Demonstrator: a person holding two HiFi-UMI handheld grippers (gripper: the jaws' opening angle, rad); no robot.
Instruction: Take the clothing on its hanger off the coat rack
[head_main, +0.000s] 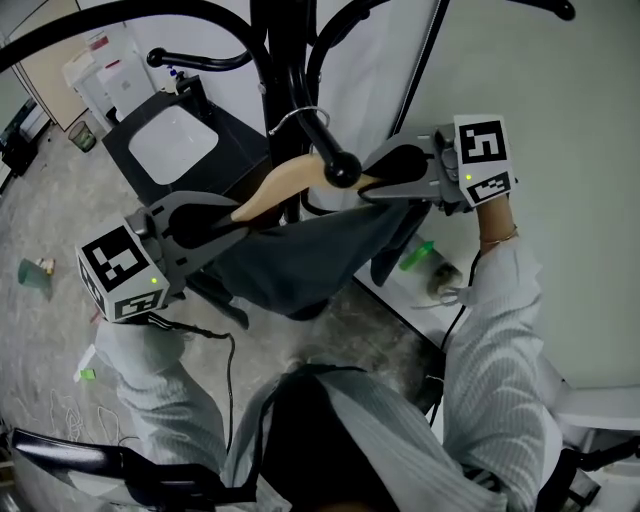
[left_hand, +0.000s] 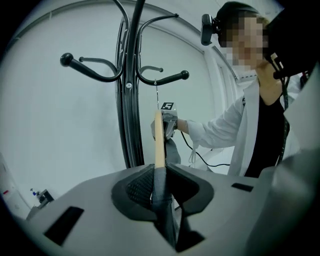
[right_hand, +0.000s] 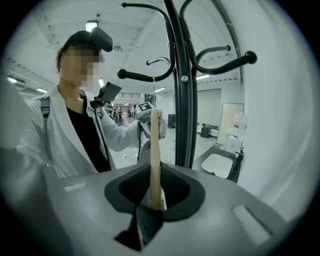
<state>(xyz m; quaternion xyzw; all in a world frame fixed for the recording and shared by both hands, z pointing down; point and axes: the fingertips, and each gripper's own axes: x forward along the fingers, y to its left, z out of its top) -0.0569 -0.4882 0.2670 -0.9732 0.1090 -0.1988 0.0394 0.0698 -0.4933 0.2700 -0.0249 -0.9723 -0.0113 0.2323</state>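
A wooden hanger (head_main: 285, 182) carries dark grey clothing (head_main: 300, 255) draped under it. Its wire hook (head_main: 292, 116) sits over a ball-tipped arm (head_main: 328, 152) of the black coat rack (head_main: 282, 60). My left gripper (head_main: 238, 212) is shut on the hanger's left end, cloth included (left_hand: 159, 172). My right gripper (head_main: 372, 176) is shut on the bare wood of the right end (right_hand: 155, 167). Seen along each gripper's jaws, the hanger (left_hand: 159, 137) (right_hand: 155, 145) runs straight toward the other gripper, with the rack pole (left_hand: 131, 85) (right_hand: 184, 85) beside it.
Behind the rack stands a black stand with a white basin (head_main: 175, 142), and white containers (head_main: 108, 72) beyond it. A white wall panel (head_main: 560, 60) runs along the right. Small green items (head_main: 418, 256) and a cable (head_main: 225, 345) lie on the floor. Other rack arms (head_main: 195, 60) curve overhead.
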